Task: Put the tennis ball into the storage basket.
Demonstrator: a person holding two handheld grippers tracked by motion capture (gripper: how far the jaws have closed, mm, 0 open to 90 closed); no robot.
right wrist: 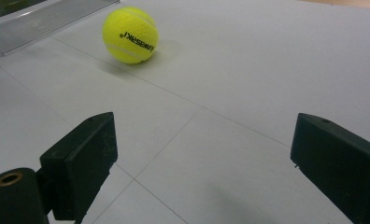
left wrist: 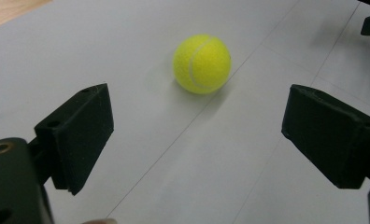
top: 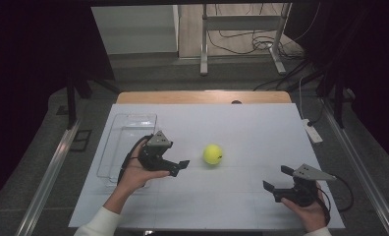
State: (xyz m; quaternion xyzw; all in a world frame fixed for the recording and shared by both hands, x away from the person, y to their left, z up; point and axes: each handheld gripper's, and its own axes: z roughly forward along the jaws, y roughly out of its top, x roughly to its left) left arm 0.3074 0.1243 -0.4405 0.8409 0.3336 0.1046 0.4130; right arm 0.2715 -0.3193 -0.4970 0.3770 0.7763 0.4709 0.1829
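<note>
high view, ball: the tennis ball point(top: 212, 154) sits loose on the white table sheet point(top: 251, 132), about mid-table, nothing touching it.
high view, left side: my left gripper point(top: 175, 167) is just beside the ball, jaws spread and pointed at it. I'd say that's a line-up for a grab.
high view, right side: my right gripper point(top: 276, 178) is parked well apart near the front corner, jaws spread, holding nothing. Looks like it's just keeping out of the way.
high view, bin: the clear tray point(top: 115, 147) behind my left hand has nothing in it as far as I can tell, so I'm guessing the ball ends up there.
left gripper view: ball point(left wrist: 202, 63) is centred ahead of the gaping jaws, not between them yet.
right gripper view: ball point(right wrist: 130, 35) is far off, near the tray's edge point(right wrist: 43, 21); jaws wide and bare.
</note>
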